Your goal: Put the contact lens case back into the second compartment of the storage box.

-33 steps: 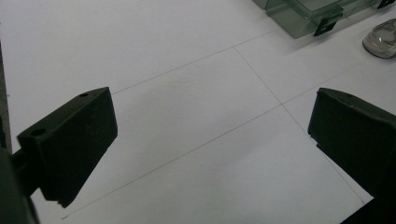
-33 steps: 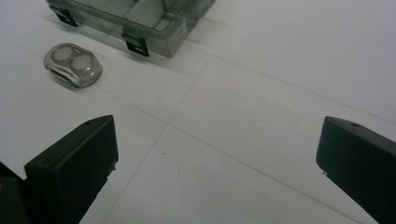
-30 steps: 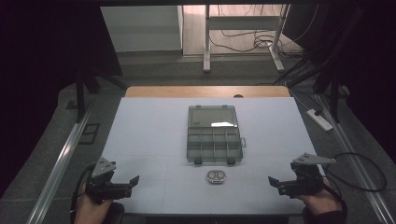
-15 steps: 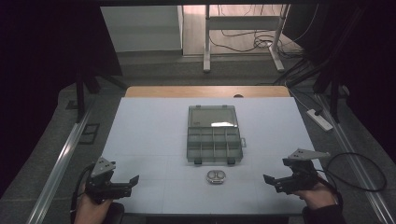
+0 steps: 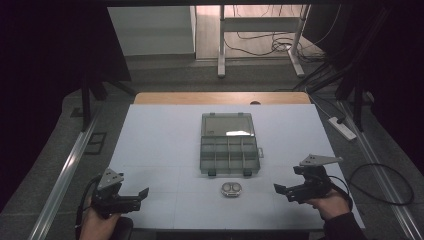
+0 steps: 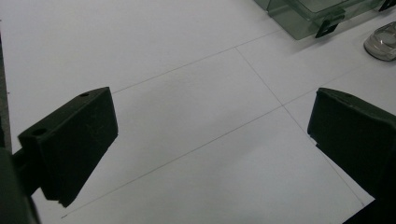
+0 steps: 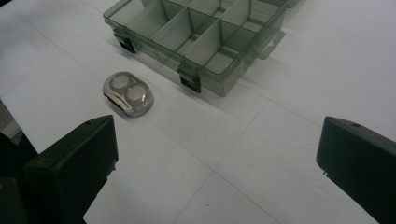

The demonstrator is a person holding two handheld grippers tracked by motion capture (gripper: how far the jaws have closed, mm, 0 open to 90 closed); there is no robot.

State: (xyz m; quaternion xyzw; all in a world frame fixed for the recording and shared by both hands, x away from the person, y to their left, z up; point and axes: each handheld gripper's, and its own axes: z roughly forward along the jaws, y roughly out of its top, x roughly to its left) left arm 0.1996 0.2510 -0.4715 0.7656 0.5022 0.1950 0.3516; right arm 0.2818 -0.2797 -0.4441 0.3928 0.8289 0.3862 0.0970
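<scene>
- My left hand-held gripper (image 5: 131, 198) sits over the near-left corner of the white worktop (image 5: 160, 140), jaws spread wide, nothing between them.
- In the left gripper view its two black jaws frame bare white surface crossed by thin seam lines; a corner of the organiser box (image 6: 322, 11) and the edge of the small case (image 6: 382, 41) show at the upper right.
- My right hand-held gripper (image 5: 285, 191) is over the near-right part of the worktop, also spread wide and holding nothing, its jaws pointing toward the middle.
- A grey three-cornered plate (image 5: 320, 160) rides on top of it, and a black cable (image 5: 380, 185) loops off the right edge of the worktop.
- A clear grey-green compartment organiser box (image 5: 228, 147) lies open at the centre of the worktop, its lid (image 5: 227, 125) folded back flat on the far side.
- The compartments I can see in the right gripper view look empty (image 7: 196, 32), and two dark latches (image 7: 189, 80) hang on the front wall.
- A small rounded transparent case (image 5: 231, 189) with two round wells lies just in front of the box, apart from it and between my two hand-held grippers.
- In the right gripper view that case (image 7: 128, 93) lies ahead of my left-side jaw, not touching it.
</scene>
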